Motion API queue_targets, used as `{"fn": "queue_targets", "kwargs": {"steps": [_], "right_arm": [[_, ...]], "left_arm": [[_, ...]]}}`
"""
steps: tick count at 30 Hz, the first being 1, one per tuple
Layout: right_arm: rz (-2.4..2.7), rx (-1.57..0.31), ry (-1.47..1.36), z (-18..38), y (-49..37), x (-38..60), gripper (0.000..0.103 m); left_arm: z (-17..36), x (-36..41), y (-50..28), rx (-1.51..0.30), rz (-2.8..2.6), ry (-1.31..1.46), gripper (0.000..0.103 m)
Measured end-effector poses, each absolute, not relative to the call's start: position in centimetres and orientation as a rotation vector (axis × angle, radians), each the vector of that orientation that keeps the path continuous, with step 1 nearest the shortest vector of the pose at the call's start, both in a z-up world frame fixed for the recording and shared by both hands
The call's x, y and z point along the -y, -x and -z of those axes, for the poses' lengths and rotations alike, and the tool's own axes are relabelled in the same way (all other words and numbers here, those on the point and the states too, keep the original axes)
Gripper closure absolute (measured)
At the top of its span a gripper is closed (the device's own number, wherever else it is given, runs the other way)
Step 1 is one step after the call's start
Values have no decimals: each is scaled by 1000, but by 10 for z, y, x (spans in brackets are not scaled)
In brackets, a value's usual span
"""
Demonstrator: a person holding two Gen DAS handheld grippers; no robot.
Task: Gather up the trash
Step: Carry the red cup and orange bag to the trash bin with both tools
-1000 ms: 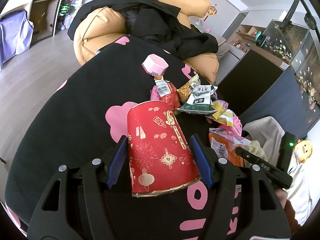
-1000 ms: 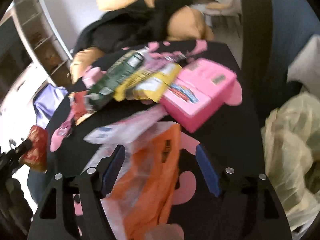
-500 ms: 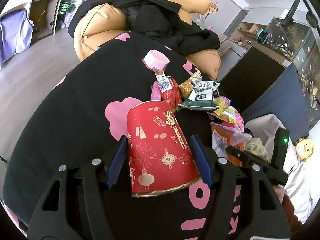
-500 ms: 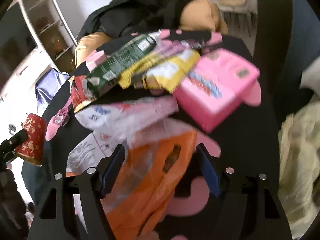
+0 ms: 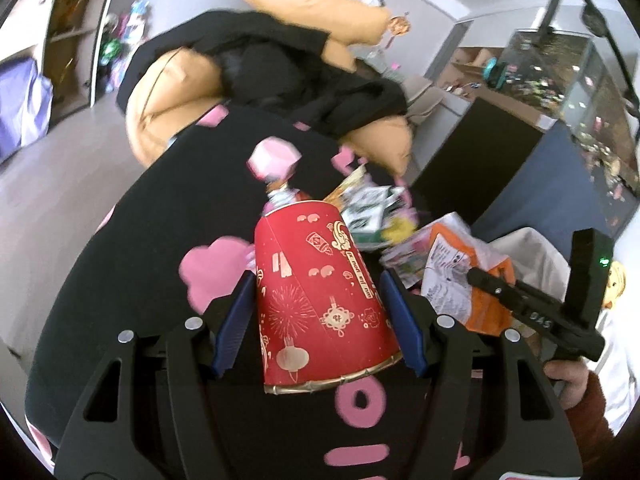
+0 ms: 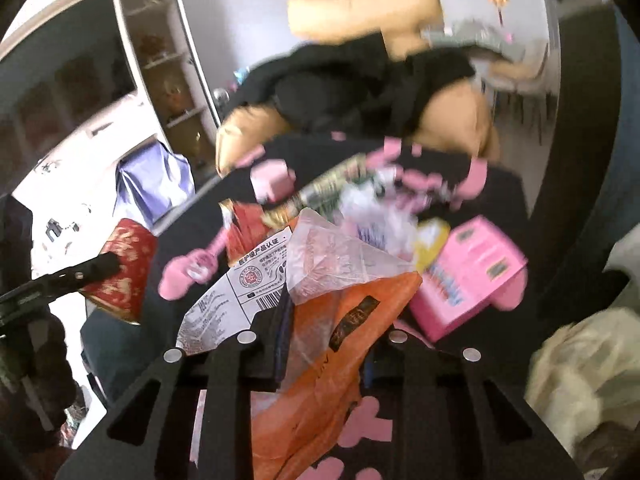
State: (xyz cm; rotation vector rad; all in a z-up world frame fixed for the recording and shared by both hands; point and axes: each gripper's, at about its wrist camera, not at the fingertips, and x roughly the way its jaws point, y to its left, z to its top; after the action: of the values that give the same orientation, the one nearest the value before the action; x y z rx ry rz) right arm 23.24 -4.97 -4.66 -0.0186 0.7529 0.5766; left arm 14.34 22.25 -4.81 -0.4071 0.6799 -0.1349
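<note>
My left gripper (image 5: 315, 280) is shut on a red paper cup (image 5: 320, 300) with gold prints, held mouth toward the camera above the black cloth. My right gripper (image 6: 326, 344) has its jaws closing on a crumpled orange plastic bag (image 6: 320, 400). The bag fills the gap between the pads, and a white labelled mailer (image 6: 240, 292) hangs with it. In the left wrist view that orange bag (image 5: 486, 304) is raised off the table beside the cup. Snack wrappers (image 5: 368, 208), a pink box (image 6: 468, 272) and a yellow packet (image 6: 430, 240) lie on the table.
A black tablecloth (image 5: 140, 260) with pink clouds covers the round table. Orange cushions (image 5: 168, 92) under a black garment sit behind it. A pale sack (image 6: 580, 360) is at the right, a fish tank (image 5: 580, 80) beyond, and shelves (image 6: 160, 60) at the left.
The right gripper's jaws have narrowed onto the orange bag and lifted it with the mailer. The left gripper has risen a little with the cup.
</note>
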Motion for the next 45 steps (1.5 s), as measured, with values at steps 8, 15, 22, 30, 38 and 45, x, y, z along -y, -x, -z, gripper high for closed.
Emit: {"fn": "queue_targets", "kwargs": {"steps": [8,15,22,30,38,45], "right_arm": [[-548,-606,64,1,-203,78,77],[-503,-494,75,-27,-183,117,77],[-363,-424,96,-42,-170,178,77],[-191,-420,21,-27,-160,269,77],[14,-446,-53,-8,-154,360,76],[103,-481,-87,13,-152,398,76]], "left_arm": [[10,-191,-136,-586,178,346,43],[-15,-162,-140,-536,203,297,43],[-31,-124,-145,-495,253,256,43],[-16,-29,-181,-588,460,193,43],[26,94,-226,-716,679,126,43],[65,178,-267,-816,802,95,41]]}}
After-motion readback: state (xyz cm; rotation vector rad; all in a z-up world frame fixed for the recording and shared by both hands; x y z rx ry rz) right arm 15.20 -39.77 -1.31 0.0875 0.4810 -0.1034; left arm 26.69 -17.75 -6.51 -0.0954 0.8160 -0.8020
